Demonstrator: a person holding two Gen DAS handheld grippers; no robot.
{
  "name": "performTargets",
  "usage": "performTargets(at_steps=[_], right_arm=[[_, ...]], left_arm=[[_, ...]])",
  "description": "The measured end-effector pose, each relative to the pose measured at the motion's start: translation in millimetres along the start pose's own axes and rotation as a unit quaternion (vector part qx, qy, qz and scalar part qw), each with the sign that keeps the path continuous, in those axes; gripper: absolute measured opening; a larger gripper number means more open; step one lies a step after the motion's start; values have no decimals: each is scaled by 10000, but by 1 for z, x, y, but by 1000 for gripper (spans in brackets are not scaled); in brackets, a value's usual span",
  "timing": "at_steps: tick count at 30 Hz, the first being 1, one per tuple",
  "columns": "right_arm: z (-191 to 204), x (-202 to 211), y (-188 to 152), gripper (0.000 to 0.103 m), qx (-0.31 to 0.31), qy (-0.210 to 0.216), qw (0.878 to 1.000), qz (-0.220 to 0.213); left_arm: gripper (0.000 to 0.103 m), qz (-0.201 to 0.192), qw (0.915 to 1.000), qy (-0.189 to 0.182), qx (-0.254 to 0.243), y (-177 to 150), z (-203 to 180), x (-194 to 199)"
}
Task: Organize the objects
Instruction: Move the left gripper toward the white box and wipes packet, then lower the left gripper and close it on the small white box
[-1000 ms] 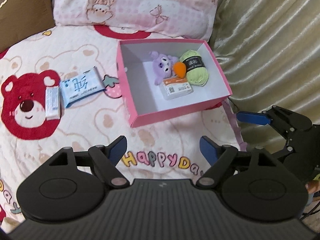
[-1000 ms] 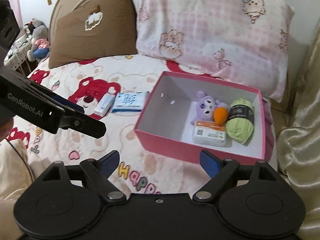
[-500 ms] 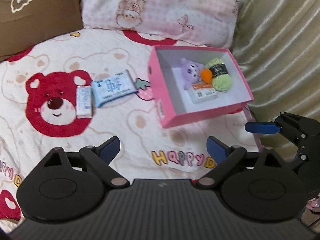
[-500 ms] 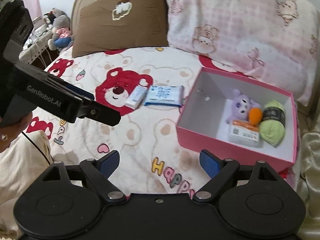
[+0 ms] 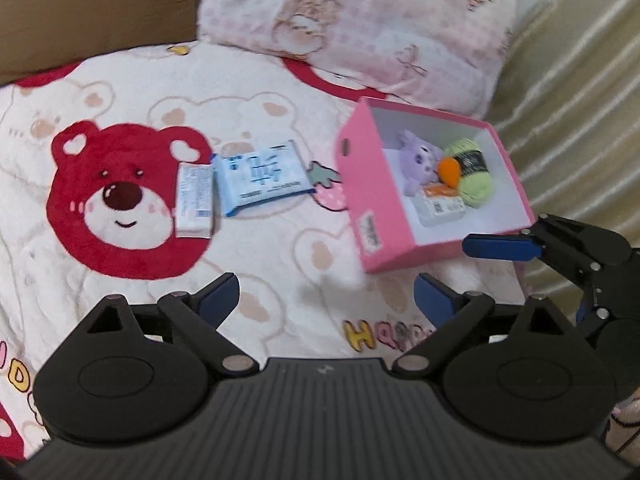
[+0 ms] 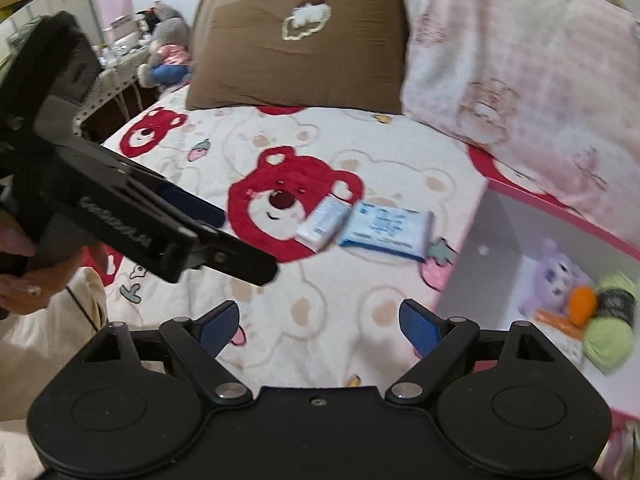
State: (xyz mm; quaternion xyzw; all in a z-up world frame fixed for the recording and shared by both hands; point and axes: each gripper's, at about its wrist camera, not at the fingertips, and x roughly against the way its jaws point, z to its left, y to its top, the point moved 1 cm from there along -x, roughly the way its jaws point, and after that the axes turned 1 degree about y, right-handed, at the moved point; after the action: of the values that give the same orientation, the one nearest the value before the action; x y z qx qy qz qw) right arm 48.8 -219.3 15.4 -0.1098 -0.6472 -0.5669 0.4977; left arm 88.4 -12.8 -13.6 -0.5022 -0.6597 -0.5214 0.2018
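Hovering over the blanket [image 5: 280, 248], the left gripper [image 5: 326, 294] has its jaws spread wide with nothing between them; the right gripper [image 6: 318, 320] is likewise wide and empty. In the left view, the right gripper's blue finger [image 5: 500, 246] reaches in just beside the near corner of the pink box [image 5: 376, 200]. Inside the box lie a purple plush [image 5: 416, 164], an orange ball [image 5: 448, 170], green yarn [image 5: 474, 176] and a small packet [image 5: 440, 208]. Left of the box, near it, lies a blue tissue pack [image 5: 262, 176], and touching that pack's far side, a white packet [image 5: 196, 200] rests on the red bear print [image 5: 116, 200]. Behind the box leans a pink pillow [image 5: 360, 28], with a brown pillow [image 6: 300, 40] further left.
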Motion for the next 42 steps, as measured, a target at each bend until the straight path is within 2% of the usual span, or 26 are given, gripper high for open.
performTargets(at_steps=[4, 7, 9, 11, 15, 21, 28, 31, 36, 42], right_arm=[[1, -20, 7, 90, -21, 122, 9999, -113], [8, -35, 8, 90, 288, -157, 9991, -265], [10, -45, 8, 90, 400, -215, 9985, -306], [9, -53, 11, 90, 232, -58, 9992, -317], [8, -69, 13, 90, 28, 178, 9990, -415], [13, -105, 10, 90, 328, 1, 9983, -485], [19, -138, 0, 90, 262, 165, 9984, -466], [19, -154, -1, 90, 168, 79, 9989, -419], [14, -172, -3, 89, -108, 266, 9982, -528], [15, -192, -4, 86, -105, 215, 9972, -711]], left_arm=[[95, -149, 9998, 3, 96, 0, 26, -11], [95, -417, 9990, 7, 178, 1, 45, -17], [95, -528, 9982, 253, 151, 1, 55, -21], [95, -602, 9970, 477, -86, -1, 60, -24], [95, -662, 9953, 675, -213, -2, 73, -32], [95, -559, 9960, 690, -101, -11, 93, -54], [94, -877, 9947, 531, -123, -18, 98, -69], [93, -970, 9945, 407, -26, -21, 103, -77], [91, -1037, 9924, 648, -151, -20, 102, -91], [91, -1156, 9911, 648, -129, -19, 106, -102]])
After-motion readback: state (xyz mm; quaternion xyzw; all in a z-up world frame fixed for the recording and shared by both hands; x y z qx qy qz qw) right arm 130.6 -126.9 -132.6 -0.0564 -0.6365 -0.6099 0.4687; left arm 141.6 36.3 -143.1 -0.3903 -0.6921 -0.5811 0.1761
